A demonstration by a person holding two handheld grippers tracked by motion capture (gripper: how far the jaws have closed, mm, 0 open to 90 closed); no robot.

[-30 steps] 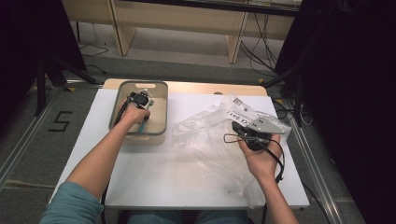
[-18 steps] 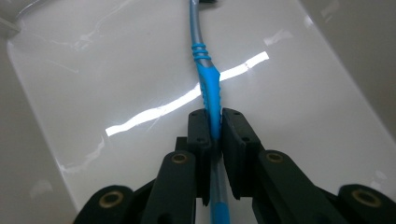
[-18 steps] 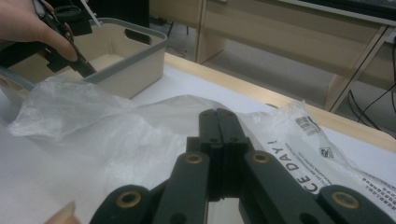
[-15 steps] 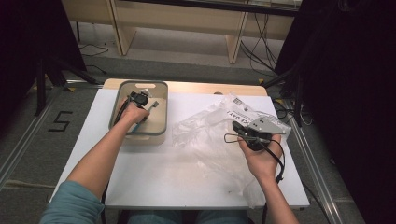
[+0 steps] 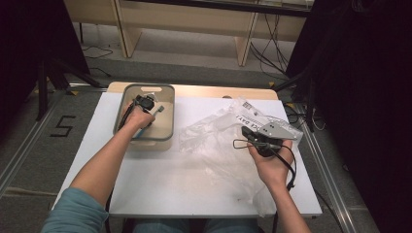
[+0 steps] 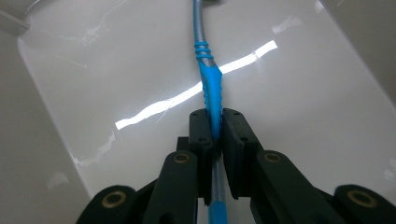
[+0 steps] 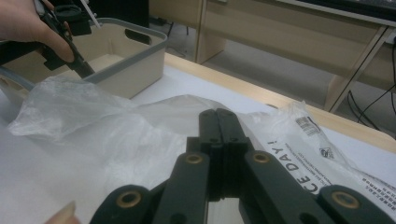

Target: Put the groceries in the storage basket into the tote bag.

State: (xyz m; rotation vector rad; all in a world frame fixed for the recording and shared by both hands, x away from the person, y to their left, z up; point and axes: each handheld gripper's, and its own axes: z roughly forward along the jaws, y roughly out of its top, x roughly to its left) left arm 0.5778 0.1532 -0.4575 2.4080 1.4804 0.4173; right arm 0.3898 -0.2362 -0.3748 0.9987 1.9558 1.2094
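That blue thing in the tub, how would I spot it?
Start at the white table and find the beige plastic tub with a grey rim at its far left. Inside it lies a blue and silver toothbrush, clamped between the left gripper fingers. It is slim and curved, unlike the crumpled clear plastic bag nearby.

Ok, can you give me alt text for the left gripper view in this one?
The left gripper, its two black jaws shut on a toothbrush with a blue and silver handle, holds it over the glossy pale floor of a bin. The handle runs away from the camera toward the top edge, where its head end is cut off.
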